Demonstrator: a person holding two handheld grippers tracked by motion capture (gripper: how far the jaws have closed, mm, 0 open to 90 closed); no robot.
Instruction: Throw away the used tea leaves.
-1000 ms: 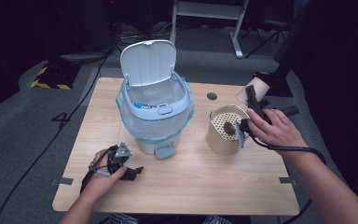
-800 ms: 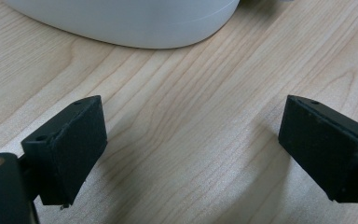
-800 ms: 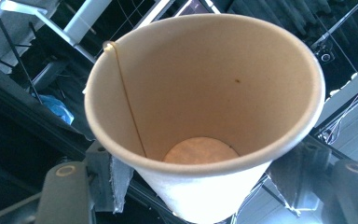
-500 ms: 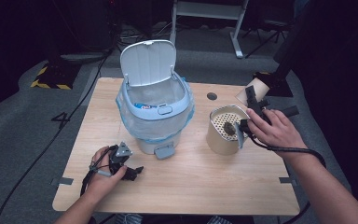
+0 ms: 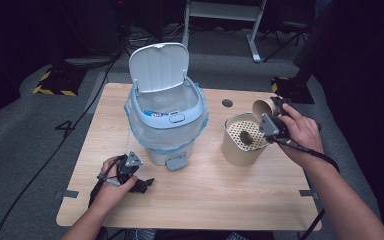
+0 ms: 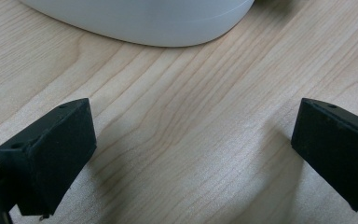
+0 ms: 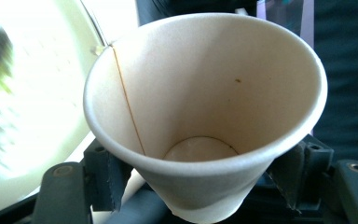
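The right claw (image 5: 272,111) is clamped on a paper cup (image 7: 205,116), one jaw on either side of the cup's lower wall, and its grip has just been loosening a little while the cup sits between the jaws. From above, the cup (image 5: 264,106) is tipped on its side, its mouth turned toward the open-lidded bin, and it hangs just over the far right rim of a tan canister (image 5: 240,150) topped with a perforated strainer. A small dark clump (image 5: 246,137) lies on that strainer. Looking into the cup from the right gripper view, its inside is bare apart from a tiny brown speck on the wall.

The left claw (image 5: 141,184) rests low on the wooden counter (image 5: 220,200) near the front left, just in front of the white pedal bin (image 5: 166,120) with its blue liner and raised lid. Its jaws are spread wide, have just been widening, and nothing but bare wood lies between them; the bin's rounded white base (image 6: 140,21) sits just beyond.
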